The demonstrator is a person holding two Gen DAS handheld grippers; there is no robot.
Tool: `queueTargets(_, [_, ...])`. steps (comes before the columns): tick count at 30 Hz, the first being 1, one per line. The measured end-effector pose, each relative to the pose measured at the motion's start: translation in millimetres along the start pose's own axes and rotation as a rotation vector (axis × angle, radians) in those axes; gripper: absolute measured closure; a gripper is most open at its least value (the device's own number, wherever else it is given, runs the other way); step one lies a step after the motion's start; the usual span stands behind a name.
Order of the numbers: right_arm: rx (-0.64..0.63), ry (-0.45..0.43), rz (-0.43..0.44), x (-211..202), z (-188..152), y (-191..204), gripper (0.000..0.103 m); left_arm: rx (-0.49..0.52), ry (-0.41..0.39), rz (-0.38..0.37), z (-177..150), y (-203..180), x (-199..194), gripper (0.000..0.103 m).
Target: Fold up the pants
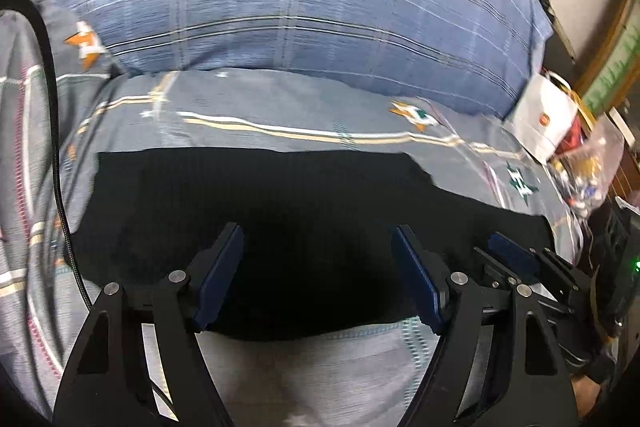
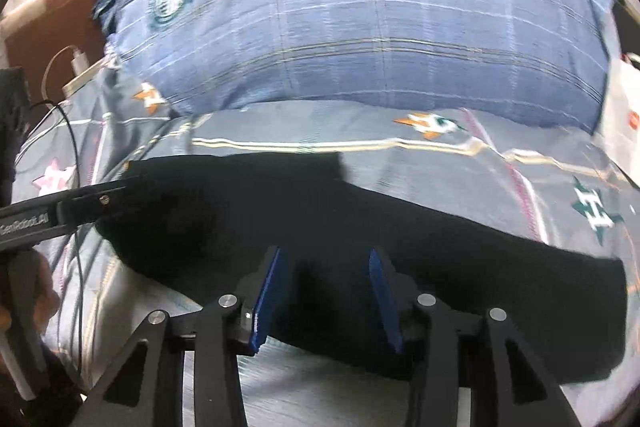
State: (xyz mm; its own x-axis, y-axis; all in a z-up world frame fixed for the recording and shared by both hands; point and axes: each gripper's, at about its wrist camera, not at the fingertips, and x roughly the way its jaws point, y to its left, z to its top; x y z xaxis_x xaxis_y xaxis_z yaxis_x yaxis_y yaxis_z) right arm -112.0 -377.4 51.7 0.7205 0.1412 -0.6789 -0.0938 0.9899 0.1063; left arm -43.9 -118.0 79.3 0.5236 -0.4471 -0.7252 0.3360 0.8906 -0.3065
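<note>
In my left wrist view the left claw (image 1: 318, 259) stands wide apart, its blue pads (image 1: 416, 275) clear of the cloth, nothing pinched between them. The black pants (image 1: 280, 211) lie flat across the middle of that frame on the bed sheet (image 1: 280, 115), a grey-blue sheet with stripes and star emblems. The garment's upper edge runs nearly straight from left to centre, then steps down toward the right. At the lower right of the frame I see the right claw (image 1: 516, 259) just beside my left one, over the same dark fabric.

In the right wrist view the right claw (image 2: 324, 291) is partly apart, a narrower gap than the left, and I see no cloth gripped between the pads, only the pants (image 2: 440, 259) lying beneath them. The pants spread from centre left to the lower right. The left claw (image 2: 92, 203) reaches in from the left edge over the pants' left end. A blue plaid pillow (image 2: 360, 27) fills the top of both frames. A white paper bag (image 1: 544, 119) sits at the right edge of the left view, and cables (image 2: 68, 147) trail at the left of the right view.
</note>
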Motion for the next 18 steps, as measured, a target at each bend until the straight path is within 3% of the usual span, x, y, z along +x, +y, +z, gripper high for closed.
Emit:
queueTargets(11, [0.129, 0.019, -0.071, -17.9, -28.5, -69.8, 0.059, 0.140, 0.087, -0.080, -2.3, -78.7, 45.7, 0.026])
queueTargets(18, [0.220, 0.025, -0.087, -42.8, -58.6, -118.0, 0.058, 0.251, 0.159, -0.181, 1.2, -138.6, 78.0, 0.026])
